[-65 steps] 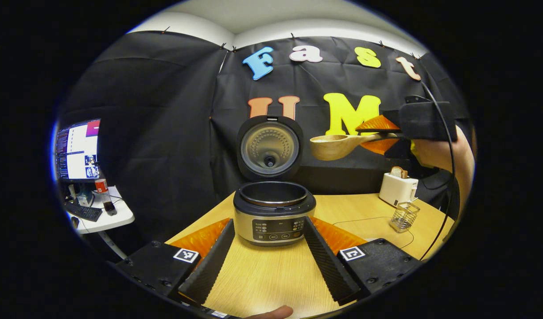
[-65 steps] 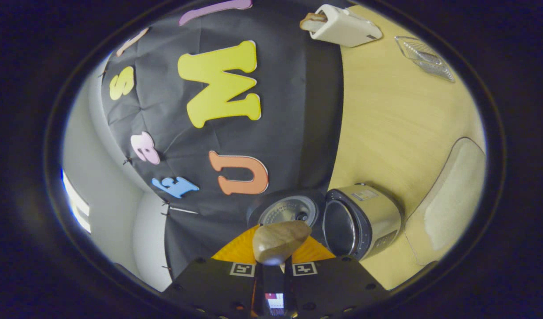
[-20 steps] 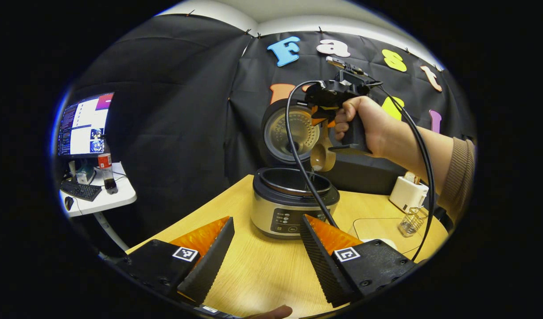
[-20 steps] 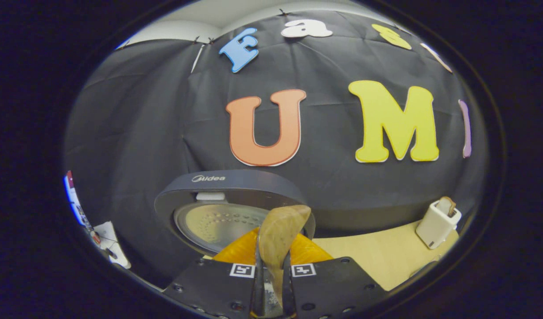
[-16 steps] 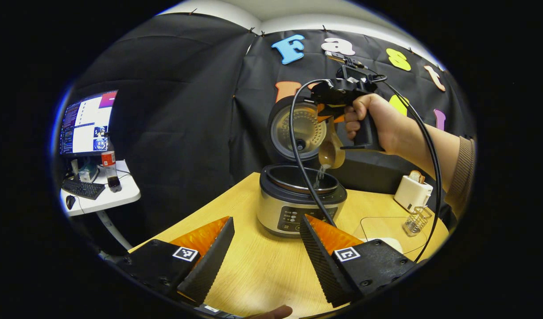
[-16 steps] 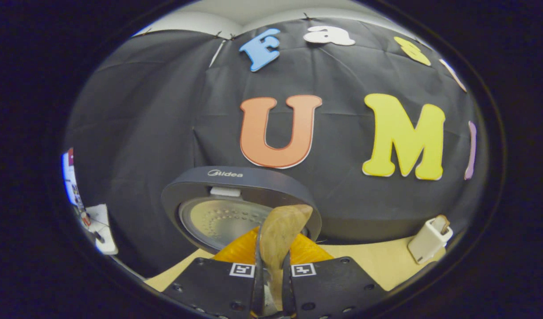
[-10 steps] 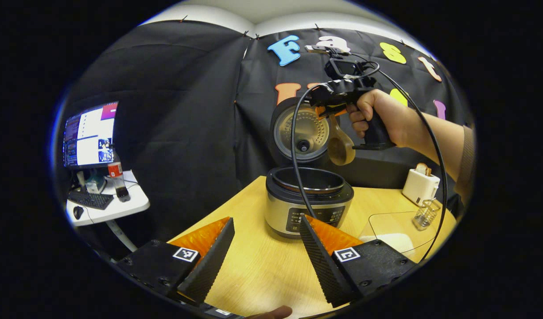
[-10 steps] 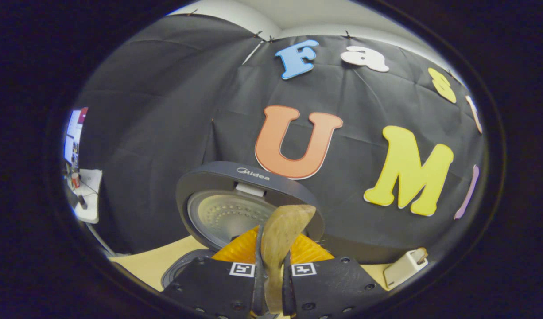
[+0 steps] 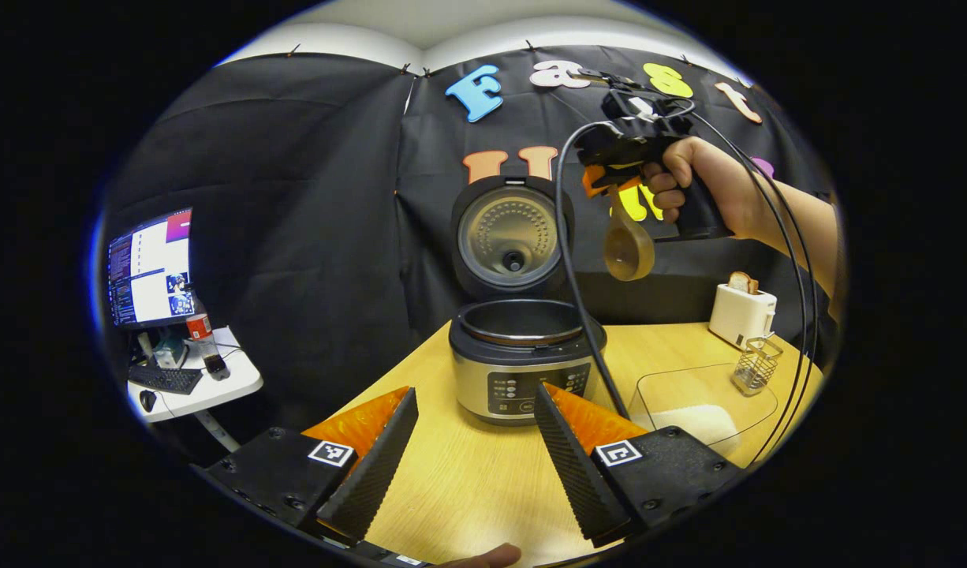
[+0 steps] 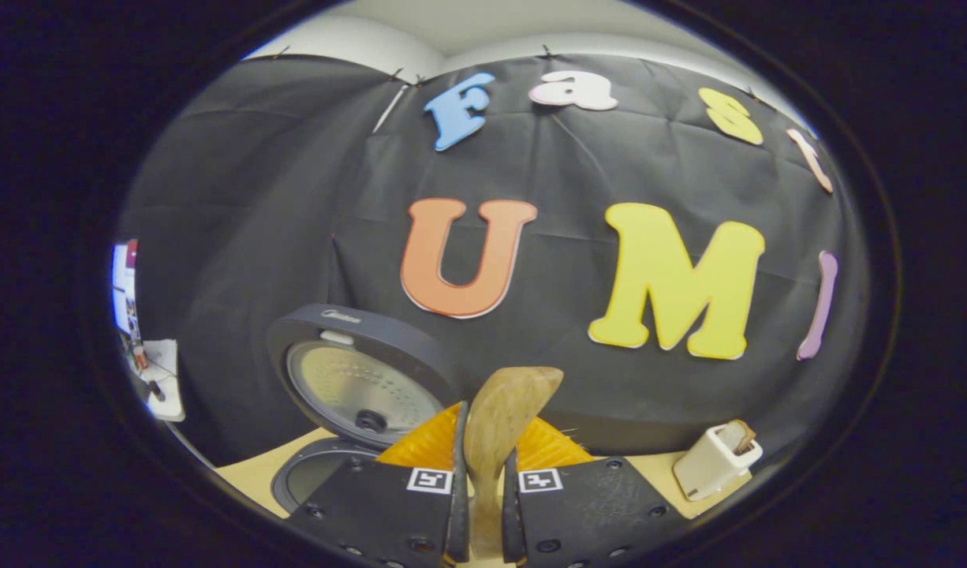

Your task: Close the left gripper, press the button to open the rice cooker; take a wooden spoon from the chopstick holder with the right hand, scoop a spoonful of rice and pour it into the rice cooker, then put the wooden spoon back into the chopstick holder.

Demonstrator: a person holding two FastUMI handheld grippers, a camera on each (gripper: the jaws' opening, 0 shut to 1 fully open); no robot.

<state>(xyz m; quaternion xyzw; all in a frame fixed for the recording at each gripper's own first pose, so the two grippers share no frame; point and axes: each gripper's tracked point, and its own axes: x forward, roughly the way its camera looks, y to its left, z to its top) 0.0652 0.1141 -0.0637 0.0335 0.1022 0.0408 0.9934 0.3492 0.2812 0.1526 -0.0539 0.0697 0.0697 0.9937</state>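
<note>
The wooden spoon [image 9: 628, 248] hangs bowl-down from the right gripper [image 9: 610, 177], up in the air to the right of the rice cooker's raised lid [image 9: 511, 237] and above the table [image 9: 468, 473]. In the right gripper view the spoon [image 10: 499, 430] sits pinched between the 2 fingers, so the jaws are clamped on its handle, bowl end sticking out front. The rice cooker [image 9: 523, 359] stands open on the table, pot mouth facing up, and the spoon is off to the side of it rather than over it. The spoon bowl looks empty from here, so the pour seems done and the step in hand is likely carrying the spoon back. The chopstick holder [image 9: 754, 365] is the little wire basket over by the toaster [image 9: 741, 314], near the right edge of the table, well apart from the cooker. Next move probably calls for swinging the spoon right and down, lining it up over the basket's open top, and only then letting go. The basket is small and light looking, so a sloppy drop could tip it. The left gripper [image 9: 472, 450] hovers low over the table in front of the cooker, jaws apart, holding nothing.
</note>
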